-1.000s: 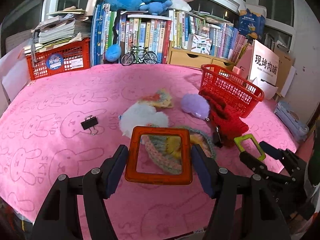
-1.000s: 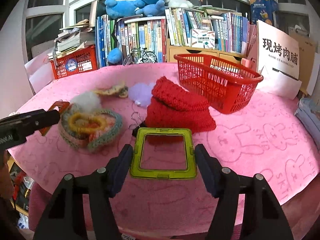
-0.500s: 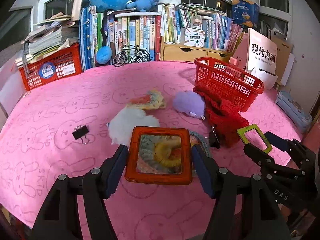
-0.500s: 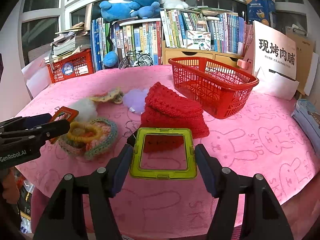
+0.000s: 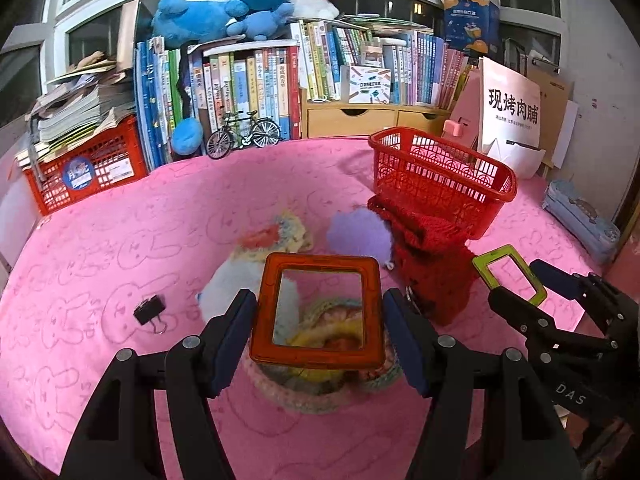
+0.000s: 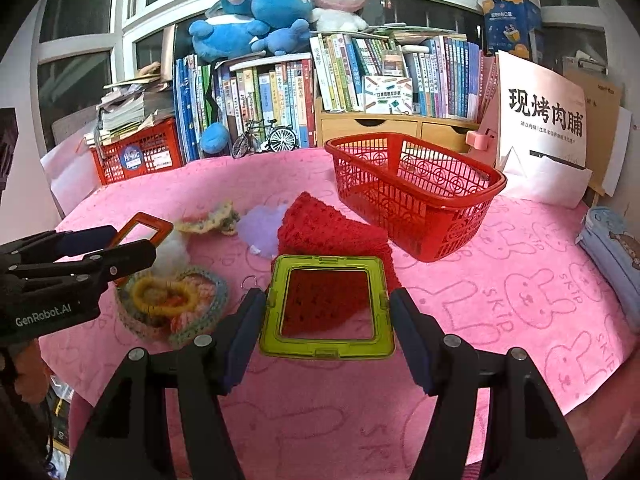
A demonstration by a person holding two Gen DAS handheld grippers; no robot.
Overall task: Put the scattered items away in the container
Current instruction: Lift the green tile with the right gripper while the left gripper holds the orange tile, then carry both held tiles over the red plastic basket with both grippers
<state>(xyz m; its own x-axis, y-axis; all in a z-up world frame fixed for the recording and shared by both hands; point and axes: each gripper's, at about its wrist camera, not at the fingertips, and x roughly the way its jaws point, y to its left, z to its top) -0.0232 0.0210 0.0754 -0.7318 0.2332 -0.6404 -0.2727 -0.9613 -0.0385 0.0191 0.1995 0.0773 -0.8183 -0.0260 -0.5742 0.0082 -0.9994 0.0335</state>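
From the left wrist view, the left tongs (image 5: 318,330) clamp an orange square plastic frame (image 5: 318,312) by its side edges, held above a pink bunny-print tabletop (image 5: 100,240). A red plastic mesh basket (image 5: 440,178) stands at two o'clock, with a red knitted cloth (image 5: 432,264) touching its near wall. A black binder clip (image 5: 149,309) lies at nine o'clock.

From the right wrist view, the right tongs (image 6: 326,338) grip a lime-green square plastic frame (image 6: 326,306) the same way. The basket sits at one o'clock; a multicoloured crocheted bowl (image 6: 172,306) lies at nine o'clock.
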